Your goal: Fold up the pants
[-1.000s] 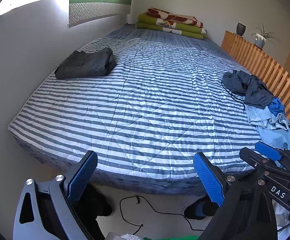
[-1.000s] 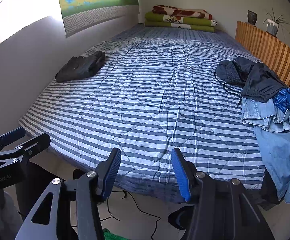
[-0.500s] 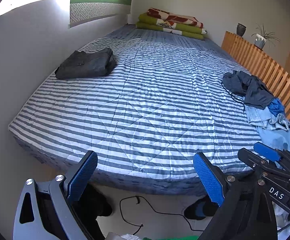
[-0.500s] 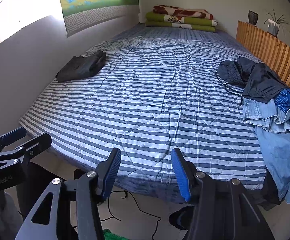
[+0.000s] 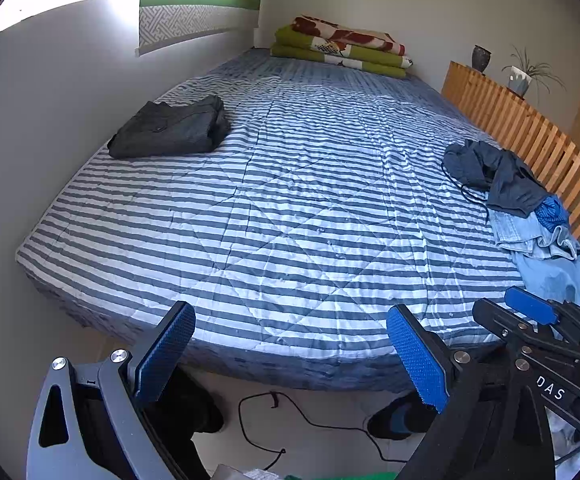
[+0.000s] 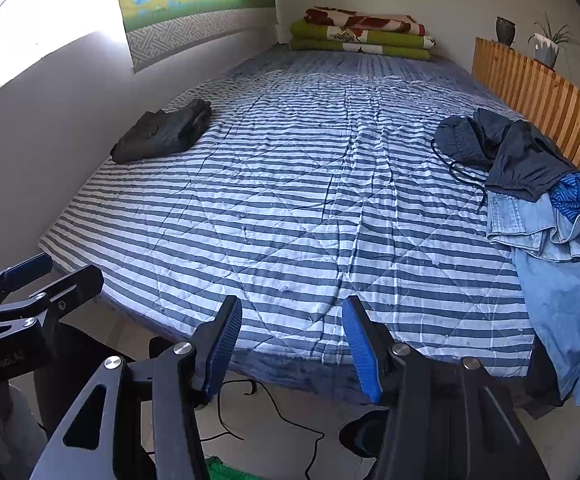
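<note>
Two released grippers, left [image 5: 292, 354] and right [image 6: 292, 344], fingers apart, face folded dark pants [image 5: 169, 128].

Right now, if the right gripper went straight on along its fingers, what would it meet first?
Probably the near edge of the blue-and-white striped quilted bedspread; nothing lies between the open right gripper and it, though depth is hard to judge.
</note>
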### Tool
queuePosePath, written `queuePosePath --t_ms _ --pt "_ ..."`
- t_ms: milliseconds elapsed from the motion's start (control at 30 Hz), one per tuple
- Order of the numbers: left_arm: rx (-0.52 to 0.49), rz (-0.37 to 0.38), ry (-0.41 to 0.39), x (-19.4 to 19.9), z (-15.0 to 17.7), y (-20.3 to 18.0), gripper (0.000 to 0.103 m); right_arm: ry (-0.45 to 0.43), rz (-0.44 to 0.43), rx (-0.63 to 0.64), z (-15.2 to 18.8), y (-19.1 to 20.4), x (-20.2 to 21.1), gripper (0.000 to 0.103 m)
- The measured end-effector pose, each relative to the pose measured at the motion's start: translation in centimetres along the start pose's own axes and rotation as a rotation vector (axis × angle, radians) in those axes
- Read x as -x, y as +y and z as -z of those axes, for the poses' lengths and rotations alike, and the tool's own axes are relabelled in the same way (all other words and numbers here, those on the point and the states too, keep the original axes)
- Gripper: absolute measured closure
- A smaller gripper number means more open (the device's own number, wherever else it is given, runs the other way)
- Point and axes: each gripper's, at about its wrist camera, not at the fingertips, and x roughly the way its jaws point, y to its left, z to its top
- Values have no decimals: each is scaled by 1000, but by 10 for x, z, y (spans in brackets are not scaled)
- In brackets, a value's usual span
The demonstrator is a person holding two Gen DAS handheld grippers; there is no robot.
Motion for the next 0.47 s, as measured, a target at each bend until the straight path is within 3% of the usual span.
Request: queuePosePath --t_ms 467 --pt "-18 17 16 -8 3 -2 5 13 2 3 2 0 -5 55"
